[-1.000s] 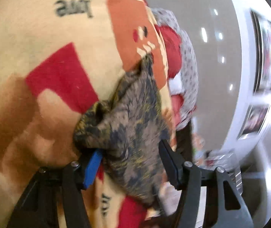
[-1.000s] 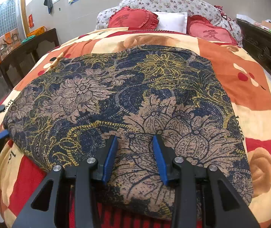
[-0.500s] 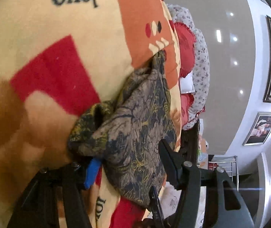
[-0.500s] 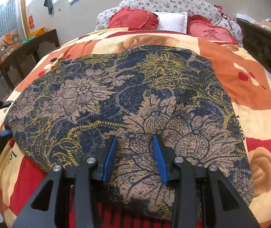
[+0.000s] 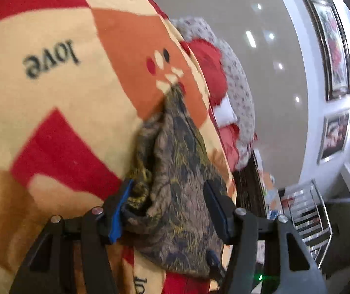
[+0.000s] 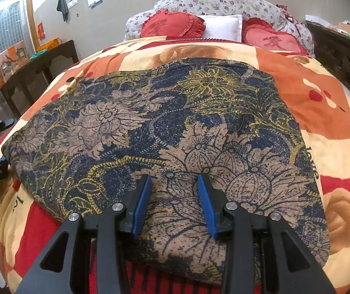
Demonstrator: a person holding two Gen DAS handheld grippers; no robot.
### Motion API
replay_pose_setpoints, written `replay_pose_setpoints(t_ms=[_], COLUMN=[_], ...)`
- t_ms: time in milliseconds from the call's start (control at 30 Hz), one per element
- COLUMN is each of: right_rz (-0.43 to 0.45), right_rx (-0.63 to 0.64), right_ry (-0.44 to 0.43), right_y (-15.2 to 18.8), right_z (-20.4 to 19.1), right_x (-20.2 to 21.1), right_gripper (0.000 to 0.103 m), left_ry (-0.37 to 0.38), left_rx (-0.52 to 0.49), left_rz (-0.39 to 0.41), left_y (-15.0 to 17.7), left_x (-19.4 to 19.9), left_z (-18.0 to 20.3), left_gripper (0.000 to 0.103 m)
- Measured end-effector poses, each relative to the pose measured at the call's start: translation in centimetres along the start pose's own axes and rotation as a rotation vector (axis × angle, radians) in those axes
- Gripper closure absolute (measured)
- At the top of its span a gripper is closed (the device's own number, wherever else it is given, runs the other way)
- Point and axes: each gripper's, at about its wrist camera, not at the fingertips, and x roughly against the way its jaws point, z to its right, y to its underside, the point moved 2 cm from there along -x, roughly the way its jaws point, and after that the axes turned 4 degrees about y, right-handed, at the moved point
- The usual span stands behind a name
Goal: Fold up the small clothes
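Floral cloth (image 6: 165, 132) lies mostly flat on the bed (image 6: 334, 152), no fold done; my left fingers (image 5: 167, 203) pinch its left edge, right fingers (image 6: 173, 196) hang spread.

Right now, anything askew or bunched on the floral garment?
Yes. The dark floral cloth garment lies mostly flat on the patchwork blanket, but its left edge is bunched between the left gripper's fingers.
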Motion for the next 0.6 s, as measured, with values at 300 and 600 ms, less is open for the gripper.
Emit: replay_pose_setpoints(t_ms=[300,600], right_rz=[0.0,-0.065], right_rx=[-0.001,0.059], right_ry=[0.001,0.086], right_y=[0.0,-1.0], right_z=[0.0,-1.0], right_x=[0.0,0.2], right_gripper=[0.062,0.062], left_ry=[-0.068,-0.294], left_rx=[0.029,-0.136], left_rz=[-0.029,-0.014], left_y=[0.2,1.5], left_x=[-0.2,-1.0], left_z=[-0.9,1.0], left_gripper=[0.054,0.086])
